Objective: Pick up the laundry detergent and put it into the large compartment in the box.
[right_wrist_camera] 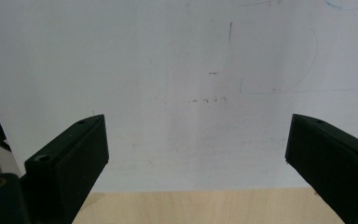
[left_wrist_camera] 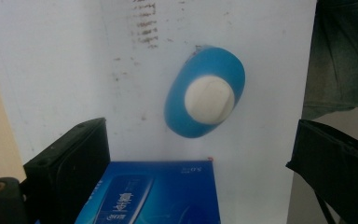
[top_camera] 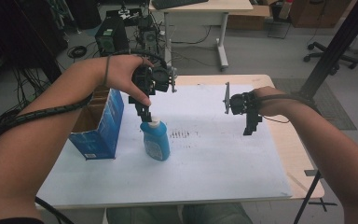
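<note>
Two sets of tongs hang over the table (top_camera: 261, 186), which is a pale wooden top covered by a smooth white sheet (top_camera: 214, 158) with a patch of dark smudges near its middle. The left tongs (top_camera: 145, 113) point straight down just above the white cap (top_camera: 154, 123) of a blue bottle (top_camera: 156, 142); their jaws stand wide apart, with nothing between them. The bottle is glossy plastic, upright on the sheet left of centre, and from the left gripper view its body (left_wrist_camera: 205, 93) is a flattened oval with a round, matte cap in the middle. Just to its left stands a blue cardboard box (top_camera: 100, 126), open at the top, its printed face shiny, its plain brown inside showing. The box sits very close to the bottle on that side and crowds the room for the left jaw. The right tongs (top_camera: 251, 127) hang well to the right over bare sheet, jaws likewise spread wide and empty. Faint pen lines mark the sheet below them. Cables, a desk and an office chair stand on the floor beyond the far edge.
</note>
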The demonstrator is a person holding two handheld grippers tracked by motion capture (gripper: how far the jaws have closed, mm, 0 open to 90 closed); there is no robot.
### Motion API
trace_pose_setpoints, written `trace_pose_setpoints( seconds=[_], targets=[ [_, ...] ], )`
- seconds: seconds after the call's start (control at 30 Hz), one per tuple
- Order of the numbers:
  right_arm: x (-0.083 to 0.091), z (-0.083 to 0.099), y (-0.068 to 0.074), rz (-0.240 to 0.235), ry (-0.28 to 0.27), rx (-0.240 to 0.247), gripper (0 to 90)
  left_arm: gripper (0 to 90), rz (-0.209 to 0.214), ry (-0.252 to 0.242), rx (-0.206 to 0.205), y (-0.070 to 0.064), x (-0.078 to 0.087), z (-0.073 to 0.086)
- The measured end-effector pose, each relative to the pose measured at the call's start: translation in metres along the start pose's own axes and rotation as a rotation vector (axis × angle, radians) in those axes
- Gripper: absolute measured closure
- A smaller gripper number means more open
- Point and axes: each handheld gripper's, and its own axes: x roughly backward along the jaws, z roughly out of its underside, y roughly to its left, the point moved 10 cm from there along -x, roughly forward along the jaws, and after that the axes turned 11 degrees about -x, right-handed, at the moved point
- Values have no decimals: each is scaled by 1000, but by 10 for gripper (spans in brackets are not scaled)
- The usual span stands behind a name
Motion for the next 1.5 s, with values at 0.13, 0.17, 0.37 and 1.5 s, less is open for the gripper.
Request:
trace_pose_setpoints(
  seconds=[0.13, 0.17, 0.37, 1.5],
  targets=[
    [-1, -1, 1, -1, 1, -8, 59, 50, -3, -9, -31, -3, 0, -2],
    [-1, -3, 1, -2, 1, -12, 59, 48, -11, -15, -44, -3, 0, -4],
    [-2, -7, 4, -1, 3, -14, 59, 50, -34, -16, -78, -2, -3, -3],
    [-7, -4, 2, -10, 2, -28, 59, 45, 13, 4, -182, -7, -58, -6]
  ],
)
